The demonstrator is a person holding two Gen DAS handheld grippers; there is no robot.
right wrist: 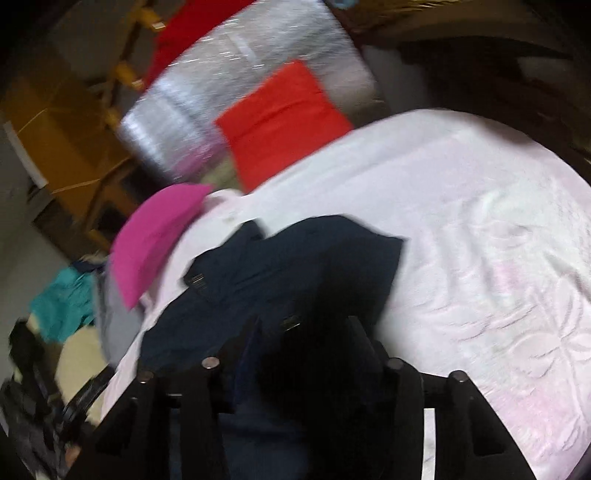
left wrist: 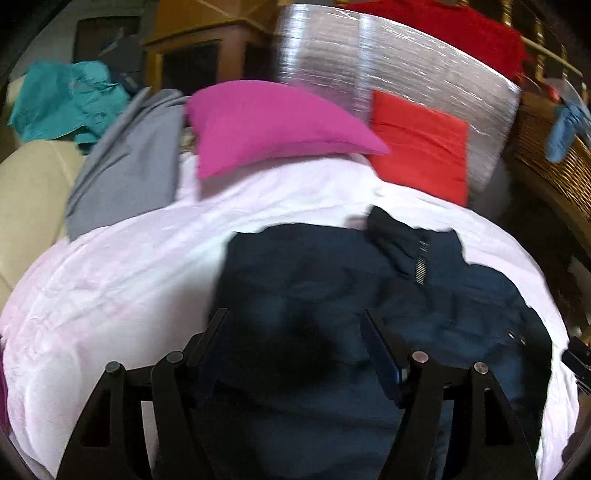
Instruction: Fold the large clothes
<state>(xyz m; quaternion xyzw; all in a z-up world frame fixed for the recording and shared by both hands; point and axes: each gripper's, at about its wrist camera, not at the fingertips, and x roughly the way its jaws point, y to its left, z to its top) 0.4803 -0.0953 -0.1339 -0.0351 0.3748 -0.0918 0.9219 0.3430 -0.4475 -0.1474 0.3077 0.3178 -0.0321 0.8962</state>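
Pale pink bedding covers the bed on which we work, and behind it we see a silvery wrapped panel with a red cloth draped over its top. Ahead of our left claw lies the dark navy garment, rumpled on the bedding, its collar with a striped label at the far right of the fingers. The left claw stands spread, its fingers apart above the navy cloth, and we cannot tell whether either pad touches the fabric. Beyond it, further up the bed, we see a magenta pillow, an orange-red pillow to its right, a grey cloth off to the left, and a teal garment past that on a cream seat. A wicker basket stands far right. Our right claw points at the same garment from the other side; its fingers are partly apart, but blur and dark cloth keep us from telling whether they pinch the fabric. Bare bedding stretches away to that claw's right.
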